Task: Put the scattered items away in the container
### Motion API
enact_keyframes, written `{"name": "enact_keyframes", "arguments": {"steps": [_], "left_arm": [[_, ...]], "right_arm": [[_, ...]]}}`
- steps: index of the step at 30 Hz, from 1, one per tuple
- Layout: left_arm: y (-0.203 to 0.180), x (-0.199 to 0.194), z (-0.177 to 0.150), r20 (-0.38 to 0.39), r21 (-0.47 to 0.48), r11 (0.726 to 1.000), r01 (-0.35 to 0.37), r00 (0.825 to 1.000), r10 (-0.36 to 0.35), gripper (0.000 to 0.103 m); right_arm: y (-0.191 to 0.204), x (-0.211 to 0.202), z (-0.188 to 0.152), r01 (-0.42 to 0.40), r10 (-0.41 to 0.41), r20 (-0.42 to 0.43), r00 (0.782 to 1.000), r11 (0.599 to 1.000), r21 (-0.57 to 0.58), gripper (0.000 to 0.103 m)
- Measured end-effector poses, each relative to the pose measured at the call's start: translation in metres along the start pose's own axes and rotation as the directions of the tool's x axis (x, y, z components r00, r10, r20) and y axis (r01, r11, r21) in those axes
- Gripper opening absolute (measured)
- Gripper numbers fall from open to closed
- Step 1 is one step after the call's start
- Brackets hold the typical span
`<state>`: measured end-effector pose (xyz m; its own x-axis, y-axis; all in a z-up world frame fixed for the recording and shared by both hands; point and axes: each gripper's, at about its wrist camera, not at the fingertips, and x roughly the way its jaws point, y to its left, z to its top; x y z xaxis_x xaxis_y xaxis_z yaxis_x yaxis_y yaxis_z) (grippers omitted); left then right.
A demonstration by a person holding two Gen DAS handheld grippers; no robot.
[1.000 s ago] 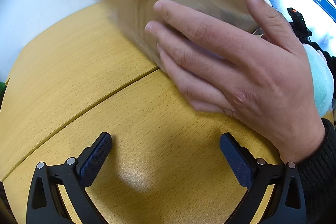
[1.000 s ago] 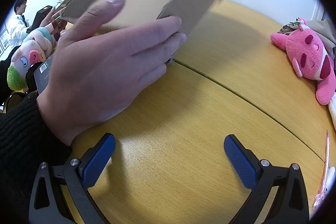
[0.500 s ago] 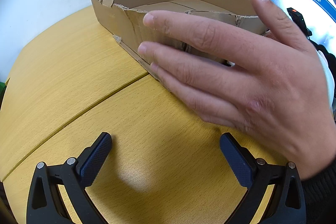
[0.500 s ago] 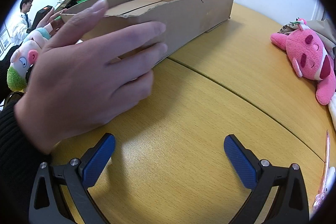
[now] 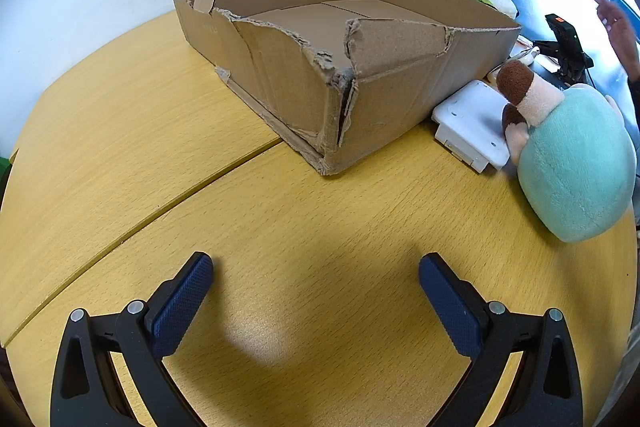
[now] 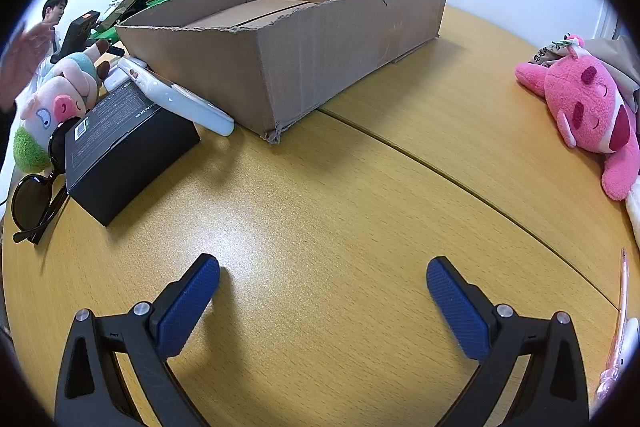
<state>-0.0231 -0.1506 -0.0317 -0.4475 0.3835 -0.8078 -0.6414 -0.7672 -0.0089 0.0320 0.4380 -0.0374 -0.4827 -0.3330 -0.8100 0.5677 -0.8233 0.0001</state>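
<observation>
**Torn cardboard tray on the desk, both grippers spread wide with nothing in them**

My left gripper [image 5: 316, 281] is spread wide, nothing between its knurled blue pads; my right gripper [image 6: 323, 281] is the same. Both sit low over the desk [image 6: 340, 211], a pale wood-grain laminate with a curved seam across it.

The container, a shallow corrugated cardboard box [image 5: 380, 67], stands at 12 o'clock in both views. Its near corner is ragged and split, rim frayed, flat flaps forming the floor.

Left view, 3 o'clock: a rounded teal plush toy [image 5: 576, 163] with brown and cream parts, leaning on a flat white plastic case [image 5: 468, 123] just beside the box wall.

Right view, 9 to 10 o'clock: a matte black carton [image 6: 120, 155], a glossy white slab [image 6: 176, 99] propped against the box, dark sunglasses [image 6: 34, 203] and a fuzzy pig plush [image 6: 56, 95]. At 3 o'clock, well apart from the box, lies a pink plush [image 6: 588, 107]; a clear pink pen [image 6: 618, 323] lies at 4 o'clock.
</observation>
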Motion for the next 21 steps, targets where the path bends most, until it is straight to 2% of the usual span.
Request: {"name": "enact_keyframes", "arguments": {"steps": [8, 15, 19, 21], "left_arm": [[-0.001, 0.000, 0.000, 0.000, 0.000, 1.000, 0.000, 1.000, 0.000, 0.103], [-0.003, 0.000, -0.003, 0.001, -0.006, 1.000, -0.008, 1.000, 0.008, 0.103], [-0.015, 0.002, -0.022, 0.002, -0.088, 0.993, -0.076, 0.997, 0.077, 0.103], [-0.027, -0.004, -0.030, -0.003, -0.154, 0.980, -0.125, 0.992, 0.126, 0.103]], "right_arm": [[0.000, 0.001, 0.001, 0.002, -0.002, 0.000, 1.000, 1.000, 0.002, 0.103], [0.014, 0.002, 0.000, 0.098, -0.098, -0.007, 0.995, 0.987, 0.129, 0.103], [0.024, 0.001, -0.001, 0.166, -0.166, -0.021, 0.986, 0.960, 0.224, 0.103], [0.035, -0.001, -0.003, 0.220, -0.219, -0.037, 0.975, 0.928, 0.300, 0.103]]}}
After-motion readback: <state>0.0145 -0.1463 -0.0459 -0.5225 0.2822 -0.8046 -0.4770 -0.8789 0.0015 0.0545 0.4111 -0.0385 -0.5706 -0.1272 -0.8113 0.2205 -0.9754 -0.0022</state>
